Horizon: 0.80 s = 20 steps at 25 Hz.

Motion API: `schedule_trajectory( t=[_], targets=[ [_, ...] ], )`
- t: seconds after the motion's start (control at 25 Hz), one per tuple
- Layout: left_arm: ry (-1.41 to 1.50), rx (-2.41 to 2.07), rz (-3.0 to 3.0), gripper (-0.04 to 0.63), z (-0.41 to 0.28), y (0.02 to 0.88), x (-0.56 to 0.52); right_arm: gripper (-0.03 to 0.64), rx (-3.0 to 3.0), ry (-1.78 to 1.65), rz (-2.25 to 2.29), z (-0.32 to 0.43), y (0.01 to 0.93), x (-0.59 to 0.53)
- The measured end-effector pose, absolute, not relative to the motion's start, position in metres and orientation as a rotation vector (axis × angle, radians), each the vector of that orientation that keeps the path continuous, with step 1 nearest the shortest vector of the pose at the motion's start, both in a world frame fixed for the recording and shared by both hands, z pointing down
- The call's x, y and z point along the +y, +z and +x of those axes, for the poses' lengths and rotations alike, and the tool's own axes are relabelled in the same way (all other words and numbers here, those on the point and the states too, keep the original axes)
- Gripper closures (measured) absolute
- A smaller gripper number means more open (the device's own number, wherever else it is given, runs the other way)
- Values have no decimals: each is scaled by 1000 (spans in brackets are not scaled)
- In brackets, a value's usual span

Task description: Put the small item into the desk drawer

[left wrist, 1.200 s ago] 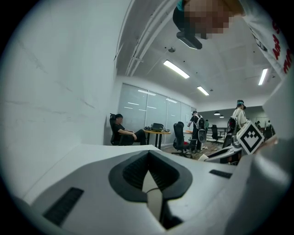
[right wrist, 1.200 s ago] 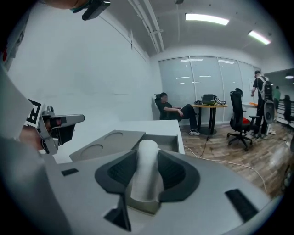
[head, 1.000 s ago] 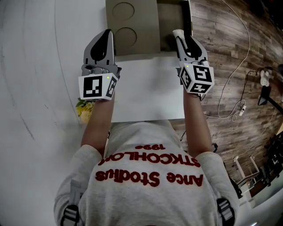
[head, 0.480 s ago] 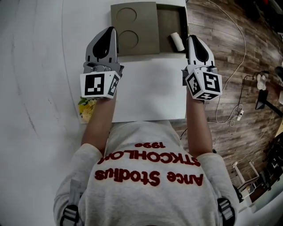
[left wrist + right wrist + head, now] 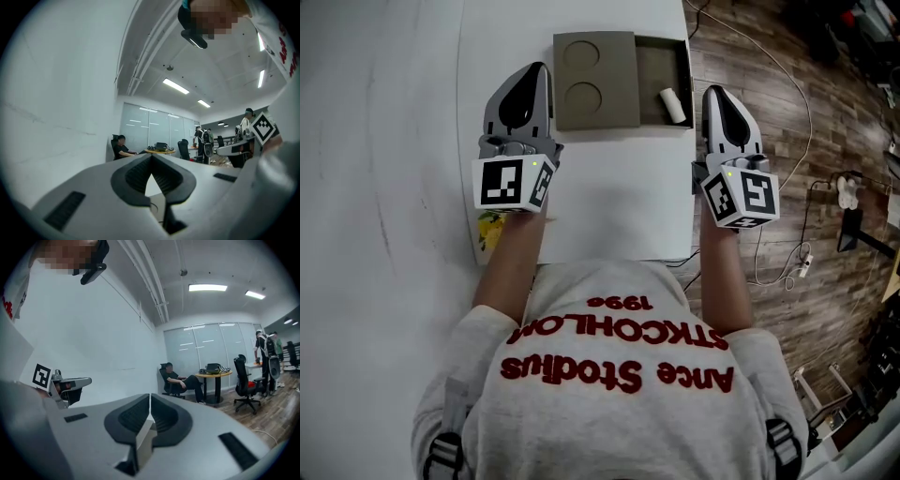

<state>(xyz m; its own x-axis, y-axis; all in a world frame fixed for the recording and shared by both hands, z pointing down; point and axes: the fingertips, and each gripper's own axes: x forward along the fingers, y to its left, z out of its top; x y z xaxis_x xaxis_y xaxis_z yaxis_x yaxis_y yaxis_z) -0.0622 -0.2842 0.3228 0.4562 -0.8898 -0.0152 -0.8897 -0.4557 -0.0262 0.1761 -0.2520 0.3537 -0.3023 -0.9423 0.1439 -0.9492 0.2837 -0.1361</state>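
Head view: the small white item (image 5: 674, 103) lies in the right compartment of the open drawer (image 5: 658, 54) at top centre, above the white tabletop (image 5: 614, 187). The left hand-held gripper (image 5: 532, 77) is left of the drawer and the right hand-held gripper (image 5: 715, 97) just right of it.
Left gripper view: jaws together, empty.
Right gripper view: jaws have just closed, with nothing between them.

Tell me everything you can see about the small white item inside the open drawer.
The small white item is a short roll or cylinder, plain and matte; its material is unclear. It lies on its side, slightly slanted, on the floor of the right compartment of the open drawer, close to the right wall. To its left is a brown panel with two round hollows. Only the drawer seems to touch it; nothing grips it.
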Motion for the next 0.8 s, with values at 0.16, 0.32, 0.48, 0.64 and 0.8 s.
schedule_trajectory(
  t=[0.16, 0.32, 0.48, 0.64, 0.8],
  targets=[
    [18, 1629, -2612, 589, -73, 303, -276, 606, -2533, 253, 1830, 170, 330, -247],
    [34, 1658, -2571, 589, -88, 291, -267, 606, -2582, 197, 1806, 156, 311, -248],
    [42, 1703, -2541, 589, -106, 286, -257, 606, -2623, 164, 1762, 138, 301, -248],
    [39, 1740, -2510, 589, -123, 283, -247, 606, -2666, 143, 1725, 119, 294, -247],
    [36, 1770, -2487, 589, -137, 282, -239, 608, -2701, 127, 1705, 103, 288, -244]
  ],
)
